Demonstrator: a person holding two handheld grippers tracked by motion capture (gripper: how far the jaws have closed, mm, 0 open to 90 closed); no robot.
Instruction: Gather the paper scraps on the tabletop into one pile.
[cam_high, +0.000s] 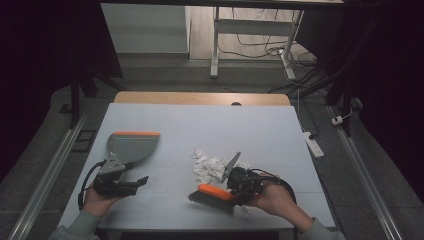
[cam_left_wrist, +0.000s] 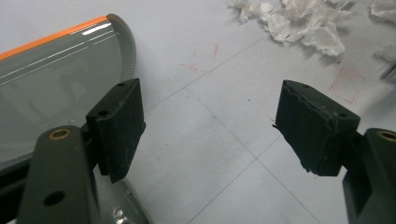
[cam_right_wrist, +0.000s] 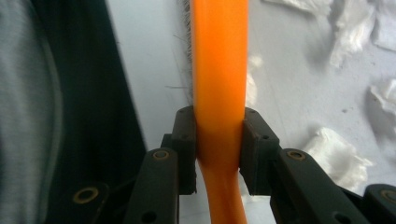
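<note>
Right gripper (cam_high: 235, 192) clamped on smooth orange brush (cam_high: 215, 194) just below crumpled white paper scraps (cam_high: 210, 167); left gripper (cam_high: 142, 181) gaping, empty, well left of scraps, beside grey orange-edged dustpan (cam_high: 131, 145).

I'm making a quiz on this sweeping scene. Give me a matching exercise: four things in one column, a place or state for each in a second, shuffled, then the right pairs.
Things:
1. dustpan
2. brush
3. paper scraps
4. left gripper

Places or states:
A. clamped by its orange handle in the right gripper
B. jaws apart, nothing between them
C. lying on the table just beyond the left gripper
D. heaped white near the table's middle

Pairs: 1-C, 2-A, 3-D, 4-B
</note>
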